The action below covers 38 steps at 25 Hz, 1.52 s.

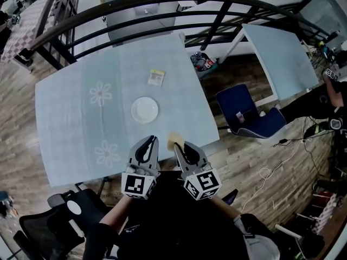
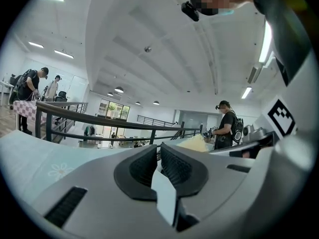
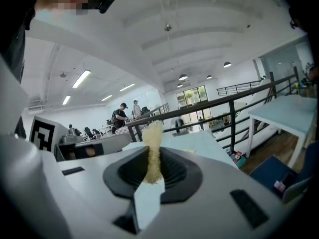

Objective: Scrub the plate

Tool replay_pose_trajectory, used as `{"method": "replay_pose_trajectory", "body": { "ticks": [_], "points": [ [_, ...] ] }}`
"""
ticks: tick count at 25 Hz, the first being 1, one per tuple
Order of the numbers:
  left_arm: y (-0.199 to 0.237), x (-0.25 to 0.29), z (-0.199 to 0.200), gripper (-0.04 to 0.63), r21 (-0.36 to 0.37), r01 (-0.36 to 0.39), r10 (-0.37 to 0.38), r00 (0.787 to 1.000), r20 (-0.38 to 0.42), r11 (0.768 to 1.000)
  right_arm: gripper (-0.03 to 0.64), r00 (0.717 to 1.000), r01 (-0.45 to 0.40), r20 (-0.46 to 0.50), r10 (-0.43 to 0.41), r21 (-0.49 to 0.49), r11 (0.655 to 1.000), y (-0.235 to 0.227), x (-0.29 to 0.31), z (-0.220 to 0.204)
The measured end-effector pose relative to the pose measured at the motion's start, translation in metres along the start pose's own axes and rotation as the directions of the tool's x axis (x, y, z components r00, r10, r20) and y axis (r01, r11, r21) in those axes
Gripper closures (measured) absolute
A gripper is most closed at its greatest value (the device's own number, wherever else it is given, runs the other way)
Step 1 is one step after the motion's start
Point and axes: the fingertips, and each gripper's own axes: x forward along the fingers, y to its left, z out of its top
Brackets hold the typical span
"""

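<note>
Right gripper [image 3: 152, 156]: clamps an upright yellow sponge [image 3: 153, 133] between its closed jaws, the sponge's top sticking out past the fingertips. Left gripper [image 2: 158, 148]: shows jaws pressed together, with nothing between them. Both held side by side, close but not touching, over the near edge of the table [image 1: 70, 112], marker cubes turned back toward the person's dark-clothed body.

White plate [image 1: 145, 110]: lies flat and bare near the middle of the pale blue, flower-patterned table. Sits ahead of both grippers, apart from them, not touched by the sponge. Small yellow-and-white packet [image 1: 156, 77]: lies farther back on the same table, beyond the plate and apart from it; print too small to read.

Beyond the far edge: a curved dark railing [image 1: 162, 7]. To the right: a second pale table [image 1: 282, 53], and a blue chair [image 1: 252, 118] on the wooden floor [image 1: 244, 161] between the two tables. At lower left, beside the person: a black office chair [image 1: 54, 221].

In the background of the left gripper view: a bystander [image 2: 227, 123] in dark clothes, standing past the railing.
</note>
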Motion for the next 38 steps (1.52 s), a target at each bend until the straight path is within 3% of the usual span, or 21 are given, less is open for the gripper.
{"method": "replay_pose_trajectory", "body": {
  "ticks": [5,9,17,27,38],
  "points": [
    [-0.066,0.006,-0.010,0.563,0.022,0.001,-0.001,1.000,0.017,1.000,0.557,0.998,-0.046,0.037,0.047,-0.012,0.999,-0.027,-0.041,0.000],
    [-0.102,0.009,-0.018,0.563,0.042,-0.041,0.039,0.998,0.043,0.998,0.557,0.992,-0.105,0.062,0.109,-0.060,0.993,-0.043,-0.068,-0.002],
    [-0.154,0.017,-0.035,0.563,0.032,-0.073,0.071,0.996,0.058,0.997,0.558,0.992,-0.089,0.082,0.096,-0.094,0.992,-0.087,-0.107,0.001],
    [-0.174,0.030,-0.035,0.562,0.078,-0.048,0.045,0.998,0.043,0.996,0.561,0.982,-0.113,0.137,0.127,-0.104,0.988,-0.098,-0.119,0.010],
    [-0.174,0.019,-0.042,0.563,0.042,-0.149,0.147,0.988,0.054,0.988,0.561,0.969,-0.201,0.118,0.219,-0.146,0.969,-0.092,-0.124,0.008]
  ]
}}
